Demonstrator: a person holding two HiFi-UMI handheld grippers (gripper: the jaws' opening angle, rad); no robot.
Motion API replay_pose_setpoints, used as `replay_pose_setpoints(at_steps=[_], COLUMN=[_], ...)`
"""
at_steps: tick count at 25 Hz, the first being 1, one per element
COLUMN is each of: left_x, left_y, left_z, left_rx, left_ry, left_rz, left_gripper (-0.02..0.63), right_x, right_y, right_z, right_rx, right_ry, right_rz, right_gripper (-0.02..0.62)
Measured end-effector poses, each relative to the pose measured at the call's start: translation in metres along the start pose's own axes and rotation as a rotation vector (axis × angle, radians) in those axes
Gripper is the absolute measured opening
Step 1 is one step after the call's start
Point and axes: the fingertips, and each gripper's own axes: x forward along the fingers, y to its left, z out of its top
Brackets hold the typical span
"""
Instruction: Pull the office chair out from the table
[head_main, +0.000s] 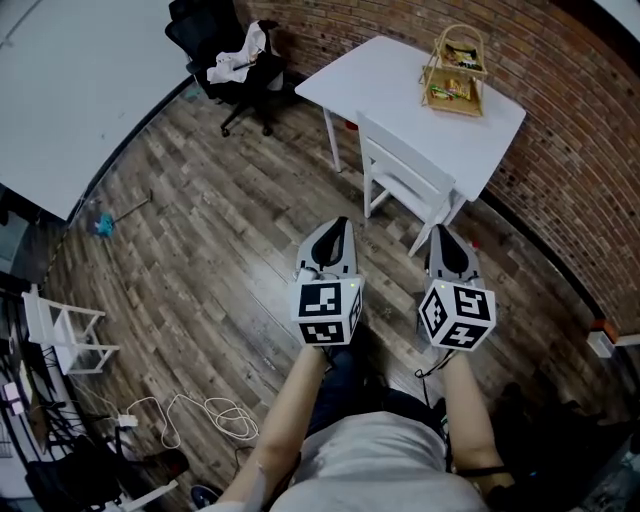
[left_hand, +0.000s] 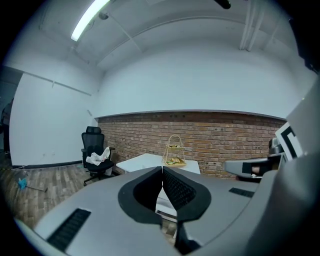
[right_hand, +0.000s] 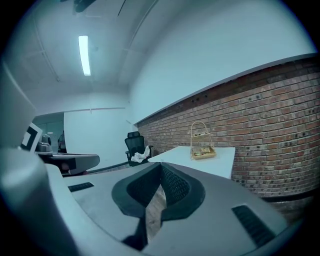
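At table (head_main: 390, 80) edge: white chair (head_main: 405, 178) tucked; open floor (head_main: 220, 260) behind.

office chair (head_main: 201, 30): black | table (head_main: 390, 88): white | wall (head_main: 565, 150): red brick

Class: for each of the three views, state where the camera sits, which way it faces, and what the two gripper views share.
Head view: on the head, looking steeply down at table, white chair; forearms, left hand-held gripper, right hand-held gripper show.
Left gripper view: rides the left one, faces the brick wall; its shut jaws show.
Right gripper view: rides the right one, same direction; shut jaws show.
Shared: table, basket, office chair.
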Motion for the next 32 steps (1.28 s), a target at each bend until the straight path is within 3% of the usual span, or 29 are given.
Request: replay_pose_setpoints(at_steps=[11,19,32], left_x=[0.107,0.161,0.211], left_y=[0.060,0.099,0.106], left_z=[0.034,0.036,0.035], left_rx=[0.013,0.005,0.013], left_ry=[0.001,0.021,0.043], left_rz=[-0.082,-0.123,-0.177], left_gripper=[0.015,0.015,0.015], right_x=[0.114,0.168,0.215], right_y=[0.003,0.011,-0.008], right_z=[0.032,0.037,0.035], right_rx=[-0.002,-0.015,-0.039], right_ry=[0.004,0.024,0.068], right_rz=[-0.067,-0.103,-0.142], right_gripper=[0.014,0.012,0.014])
